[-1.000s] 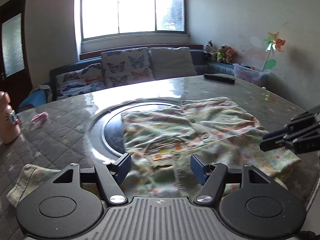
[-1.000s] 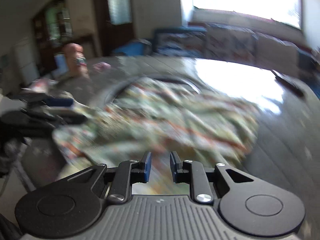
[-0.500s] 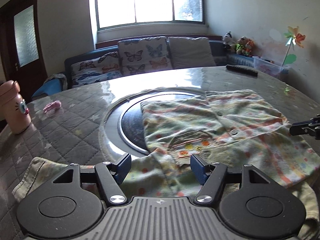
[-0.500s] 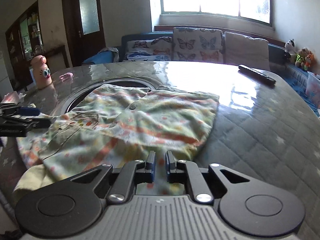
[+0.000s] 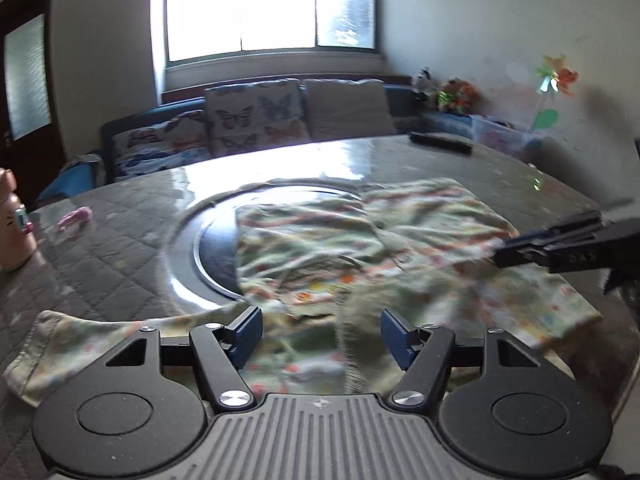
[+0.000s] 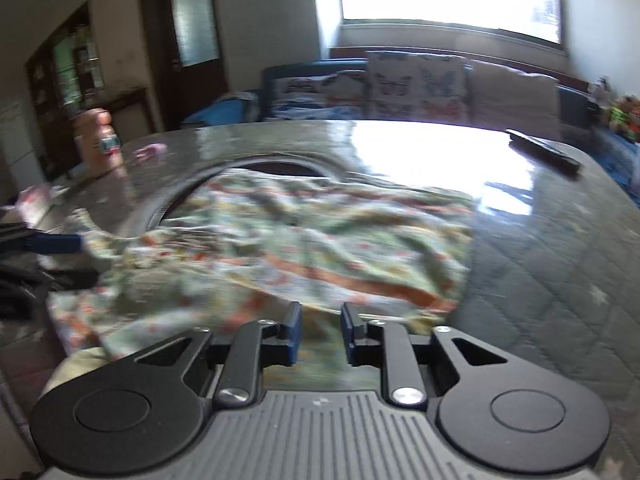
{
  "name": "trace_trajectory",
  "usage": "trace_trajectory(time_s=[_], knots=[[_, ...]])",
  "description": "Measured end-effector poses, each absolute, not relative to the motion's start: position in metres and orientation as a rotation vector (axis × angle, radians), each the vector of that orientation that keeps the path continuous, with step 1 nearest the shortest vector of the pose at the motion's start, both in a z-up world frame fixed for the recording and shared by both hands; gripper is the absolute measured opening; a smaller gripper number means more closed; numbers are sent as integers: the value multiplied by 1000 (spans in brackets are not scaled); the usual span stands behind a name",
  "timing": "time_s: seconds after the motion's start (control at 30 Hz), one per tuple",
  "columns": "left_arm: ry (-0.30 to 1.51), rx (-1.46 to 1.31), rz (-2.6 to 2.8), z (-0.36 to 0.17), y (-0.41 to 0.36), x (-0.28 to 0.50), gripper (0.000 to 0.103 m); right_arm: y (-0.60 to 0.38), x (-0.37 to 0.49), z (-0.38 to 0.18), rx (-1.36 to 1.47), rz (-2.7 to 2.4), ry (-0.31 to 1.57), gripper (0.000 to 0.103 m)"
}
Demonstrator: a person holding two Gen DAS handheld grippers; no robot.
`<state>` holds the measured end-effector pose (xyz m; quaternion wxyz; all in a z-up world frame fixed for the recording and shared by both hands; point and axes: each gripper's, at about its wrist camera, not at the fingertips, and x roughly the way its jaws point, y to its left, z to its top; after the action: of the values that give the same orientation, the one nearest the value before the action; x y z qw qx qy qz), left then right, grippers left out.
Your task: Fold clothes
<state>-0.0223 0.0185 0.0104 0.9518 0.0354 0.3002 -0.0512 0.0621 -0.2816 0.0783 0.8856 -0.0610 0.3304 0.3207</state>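
The left tongs [image 5: 321,332] were spread wide, hovering low over the near hem of the garment [image 5: 360,248] with nothing between the blue pads, which reads as a stance ready to come down on cloth rather than a grip. The right tongs [image 6: 319,330] stood with a narrow gap between their pads; cloth lay beneath that gap, but blur kept me from telling whether any was caught, so I judged them parted and empty. In the left wrist view the right tongs reached in from the right edge, level with the garment's right side.

The garment, a pale green child's top with orange stripes and small prints, lay spread on the bench [image 5: 120,240], its body partly covering the dark round inset [image 5: 216,252] at the bench's middle. One sleeve [image 5: 80,332] trailed off to the near left, flat on the quilted cover, probably awaiting its turn to be folded inward. The two tongs sat at opposite sides, likely so each could take a side.

Farther left, a small pink object [image 5: 74,216] and a pink bottle [image 5: 12,224] stood well apart from the cloth. At the far right edge lay a dark remote [image 5: 440,142]. Beyond the bench, butterfly cushions [image 5: 256,116] lined a sofa under the window [image 5: 272,4].
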Motion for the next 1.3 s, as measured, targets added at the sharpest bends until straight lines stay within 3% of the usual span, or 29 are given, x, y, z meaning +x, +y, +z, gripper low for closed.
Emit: trace_trajectory(time_s=[0.33,0.97,1.13,1.3], knots=[[656,78,-63,-6,24,-32,68,-231,34,72,-260,842,679,39],[637,-107,569,1,186,-41,66,-221,28,64,-284,833,709,46],[648,-148,620,-1,206,-36,56,-211,18,58,-280,832,712,46],[664,-193,602,-7,213,-29,37,-199,11,56,-273,820,709,46]])
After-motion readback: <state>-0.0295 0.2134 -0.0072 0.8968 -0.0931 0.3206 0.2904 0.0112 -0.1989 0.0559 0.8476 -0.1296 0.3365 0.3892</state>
